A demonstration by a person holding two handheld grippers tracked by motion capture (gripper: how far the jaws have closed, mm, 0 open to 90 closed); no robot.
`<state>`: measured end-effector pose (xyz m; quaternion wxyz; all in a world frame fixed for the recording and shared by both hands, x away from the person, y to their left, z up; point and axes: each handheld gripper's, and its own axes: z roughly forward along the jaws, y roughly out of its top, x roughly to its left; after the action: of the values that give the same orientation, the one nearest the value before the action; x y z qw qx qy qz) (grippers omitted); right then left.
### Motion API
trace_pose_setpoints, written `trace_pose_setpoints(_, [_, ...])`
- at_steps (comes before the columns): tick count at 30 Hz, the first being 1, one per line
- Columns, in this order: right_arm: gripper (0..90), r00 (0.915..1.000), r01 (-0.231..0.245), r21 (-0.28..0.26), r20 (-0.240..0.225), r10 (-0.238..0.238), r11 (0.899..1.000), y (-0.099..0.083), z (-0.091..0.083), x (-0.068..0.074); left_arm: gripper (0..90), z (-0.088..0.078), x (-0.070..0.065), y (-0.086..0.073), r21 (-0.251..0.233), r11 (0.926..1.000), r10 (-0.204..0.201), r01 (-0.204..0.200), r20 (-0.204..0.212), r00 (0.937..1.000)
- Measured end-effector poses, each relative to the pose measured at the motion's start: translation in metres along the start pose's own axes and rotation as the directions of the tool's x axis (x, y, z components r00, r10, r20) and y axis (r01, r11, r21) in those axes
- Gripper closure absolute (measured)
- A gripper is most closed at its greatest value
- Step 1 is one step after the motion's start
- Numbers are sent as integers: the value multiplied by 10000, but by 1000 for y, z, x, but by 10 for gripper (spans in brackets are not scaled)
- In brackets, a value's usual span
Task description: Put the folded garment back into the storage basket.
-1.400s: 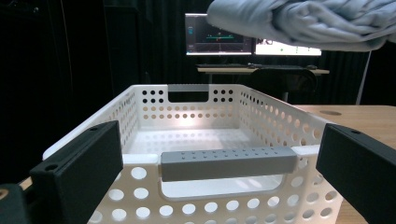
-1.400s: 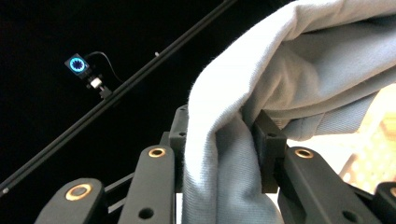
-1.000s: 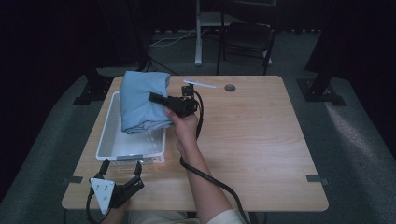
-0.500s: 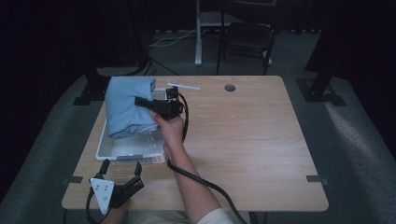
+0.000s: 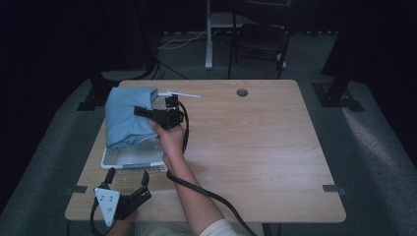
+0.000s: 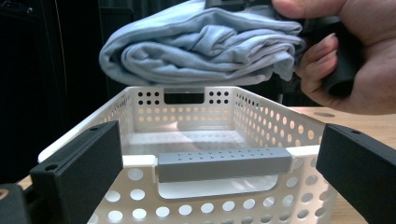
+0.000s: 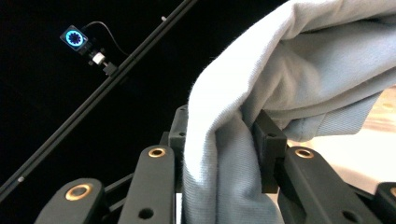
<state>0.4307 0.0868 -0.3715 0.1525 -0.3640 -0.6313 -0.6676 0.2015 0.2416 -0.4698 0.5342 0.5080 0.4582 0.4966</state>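
Observation:
A folded light-blue cloth (image 5: 127,115) hangs above the white perforated basket (image 5: 129,158) at the table's left side. My right gripper (image 5: 143,112) is shut on the cloth's right edge; in the right gripper view the fabric (image 7: 243,135) is pinched between the two black jaws. In the left gripper view the cloth (image 6: 201,44) floats over the basket (image 6: 275,123), clear of its rim, with a hand at the right. My left gripper (image 5: 127,176) rests near the table's front left edge, open, its jaws pointing at the basket's near wall and its grey handle (image 6: 223,163).
A thin white strip (image 5: 183,94) lies on the table behind the basket. A round cable hole (image 5: 242,92) sits at the back centre. The right gripper's cable (image 5: 216,199) trails across the front. A chair (image 5: 260,37) stands beyond the far edge.
My right gripper has carried the cloth leftward and slightly down, from the basket's right rim to over its left part. The left gripper has stayed put.

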Motion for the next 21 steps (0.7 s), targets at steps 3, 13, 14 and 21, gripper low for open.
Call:
trace_pose_setpoints(3, [673,10000,-60,31,-47,60,10000,-2,3,-1,18,0,0,0,0,10000,-15,15,19,10000])
trace_pose_setpoints(13, [673,9995,-177,89,246,175,9998,-2,2,-3,18,0,0,0,19,10000,-4,4,31,10000])
trace_pose_setpoints(14, [673,9991,-174,191,378,166,9997,-2,2,-3,18,0,0,0,22,10000,-7,7,30,10000])
trace_pose_setpoints(21, [673,9970,-468,367,640,444,9982,-6,1,-8,18,0,0,0,25,10000,0,0,28,10000])
